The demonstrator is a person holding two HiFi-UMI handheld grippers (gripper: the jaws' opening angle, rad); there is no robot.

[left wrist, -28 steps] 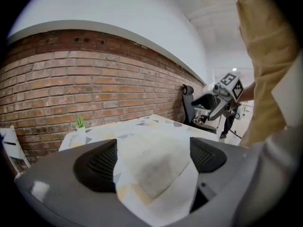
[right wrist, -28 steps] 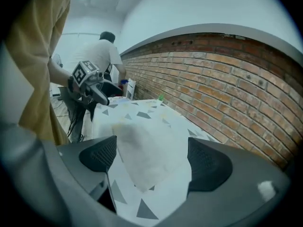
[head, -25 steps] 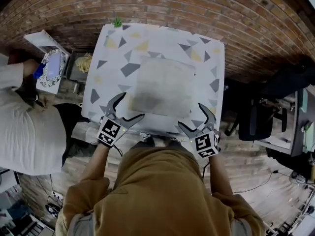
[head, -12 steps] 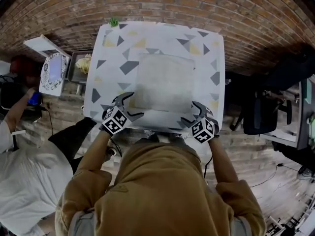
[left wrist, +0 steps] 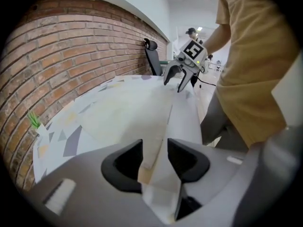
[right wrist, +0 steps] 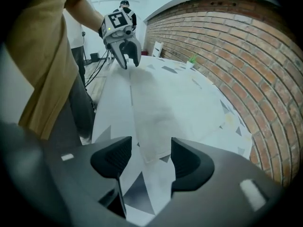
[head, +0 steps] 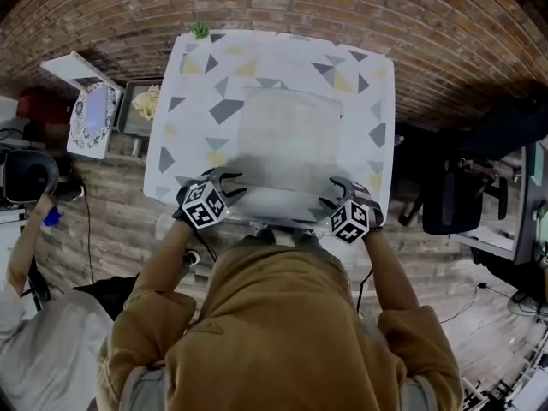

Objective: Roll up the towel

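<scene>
Left gripper (left wrist: 155,148) and right gripper (right wrist: 151,148) now down at the towel's near edge, jaws drawing in.
Within the last second both grippers have dropped from above the table edge to the patterned tablecloth (head: 193,88), one at each near corner of the towel (head: 287,139), which lies flat and unrolled in the middle of the table. Both sets of jaws have just been closing. The left jaws stand narrow with the towel's near-left corner between them, though a firm pinch is not confirmed. The right jaws are wider, with the near-right corner between them and cloth showing on either side, so nothing is gripped there yet. Judgement: the first step is under way, securing the near edge. No turn of the roll has been made.
</scene>
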